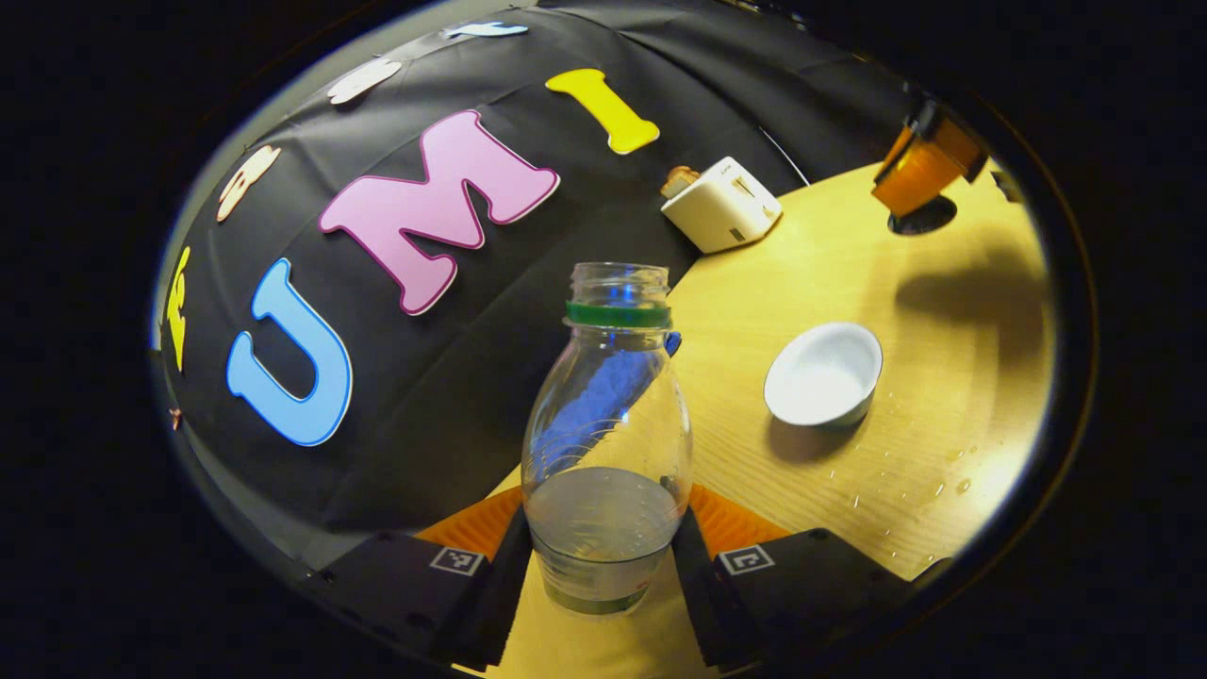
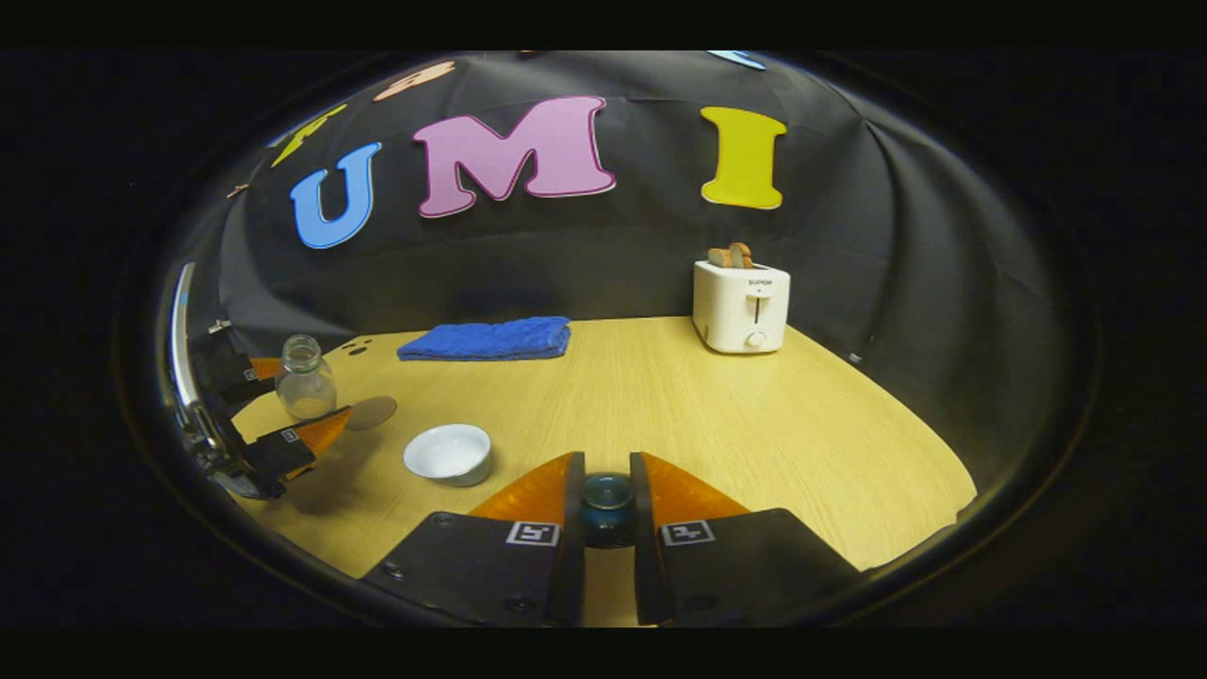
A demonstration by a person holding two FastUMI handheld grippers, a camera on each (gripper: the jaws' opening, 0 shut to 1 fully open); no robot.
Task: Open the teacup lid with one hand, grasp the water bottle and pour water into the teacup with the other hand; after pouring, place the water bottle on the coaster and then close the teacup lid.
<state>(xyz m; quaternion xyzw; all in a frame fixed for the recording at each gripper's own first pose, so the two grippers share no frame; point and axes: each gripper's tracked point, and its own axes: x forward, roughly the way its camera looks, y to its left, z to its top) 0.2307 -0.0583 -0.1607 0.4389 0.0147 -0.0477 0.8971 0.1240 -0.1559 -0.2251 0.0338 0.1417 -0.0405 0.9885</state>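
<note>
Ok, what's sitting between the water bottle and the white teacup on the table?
In the right gripper view, the round coaster lies between the water bottle and the teacup, close beside the bottle and apart from the cup.

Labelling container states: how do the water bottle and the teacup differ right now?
The water bottle is clear, tall and narrow-necked; the teacup is white, opaque, low and wide.
The bottle sits between the left gripper fingers; the teacup stands free on the table.
The bottle holds water in its lower part; whether the teacup holds any cannot be told.
Both are upright and uncovered.
</note>
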